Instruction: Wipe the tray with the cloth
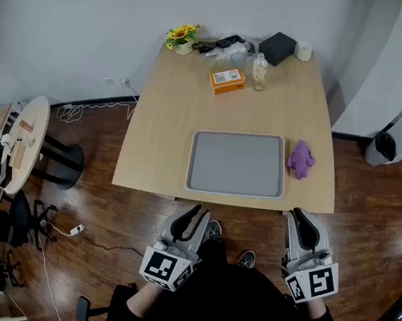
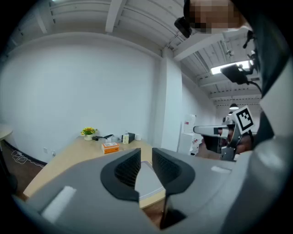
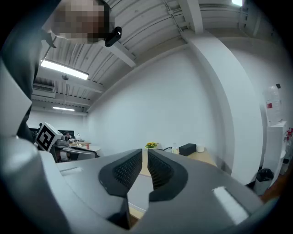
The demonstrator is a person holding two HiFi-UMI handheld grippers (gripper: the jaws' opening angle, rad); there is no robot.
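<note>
Not wiping yet.
My left gripper (image 1: 196, 214) and right gripper (image 1: 301, 221) wait, jaws closed and empty, short of the table (image 1: 170, 116); the cloth (image 1: 301, 159) sits just beside the tray (image 1: 237, 164), handy for my right side.

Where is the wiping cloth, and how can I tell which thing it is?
Look at the light wooden table, then find the big flat grey rectangular tray near its front edge. Right beside the tray's right side, on the bare wood, lies the small crumpled purple cloth. It is the only purple, soft, scrunched-up thing on the table.
</note>
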